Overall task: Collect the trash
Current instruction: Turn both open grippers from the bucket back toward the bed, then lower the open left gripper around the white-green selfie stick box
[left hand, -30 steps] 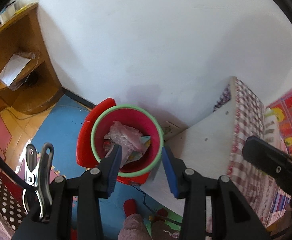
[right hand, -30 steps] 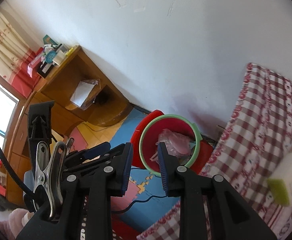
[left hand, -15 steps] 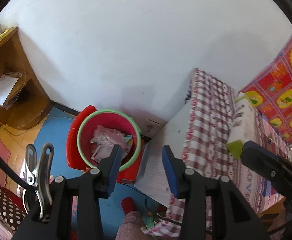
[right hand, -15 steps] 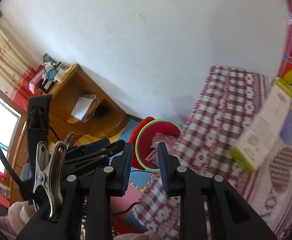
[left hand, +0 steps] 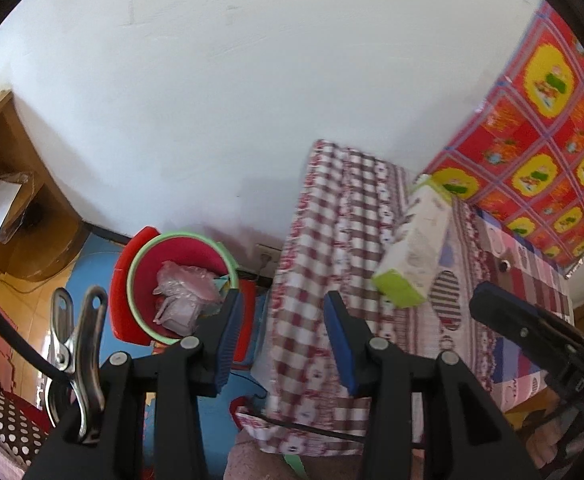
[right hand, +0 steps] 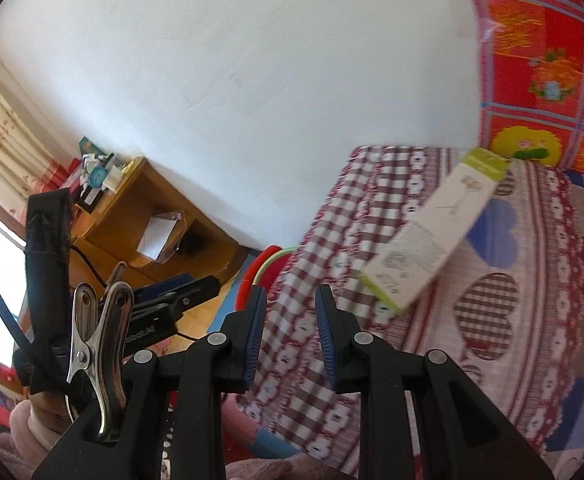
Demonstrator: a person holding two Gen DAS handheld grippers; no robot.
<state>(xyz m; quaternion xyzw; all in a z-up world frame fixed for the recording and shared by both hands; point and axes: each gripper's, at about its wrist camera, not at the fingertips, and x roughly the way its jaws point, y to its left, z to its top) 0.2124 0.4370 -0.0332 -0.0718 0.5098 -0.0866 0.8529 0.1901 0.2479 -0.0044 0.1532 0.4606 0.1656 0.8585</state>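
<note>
Two tools, both empty: left tool (left hand: 278, 336) jaws moderately apart, right tool (right hand: 290, 328) jaws narrow. White cardboard box with lime-green ends (right hand: 431, 236) lies on checked bedspread (right hand: 323, 280), likely next trash. Green-rimmed red plastic bin (left hand: 180, 280) on floor beside bed, holding crumpled pink plastic bag (left hand: 184, 292).

Box (left hand: 413, 248): long white carton with lime-green ends, lying flat and askew on the checked bed cover (left hand: 331, 240), near the bed's edge.
Bin (left hand: 180, 256): round red bucket with a pale green rim, standing on the floor beside the bed.
Bin contents: crumpled pink plastic bag (left hand: 184, 292) inside.
</note>
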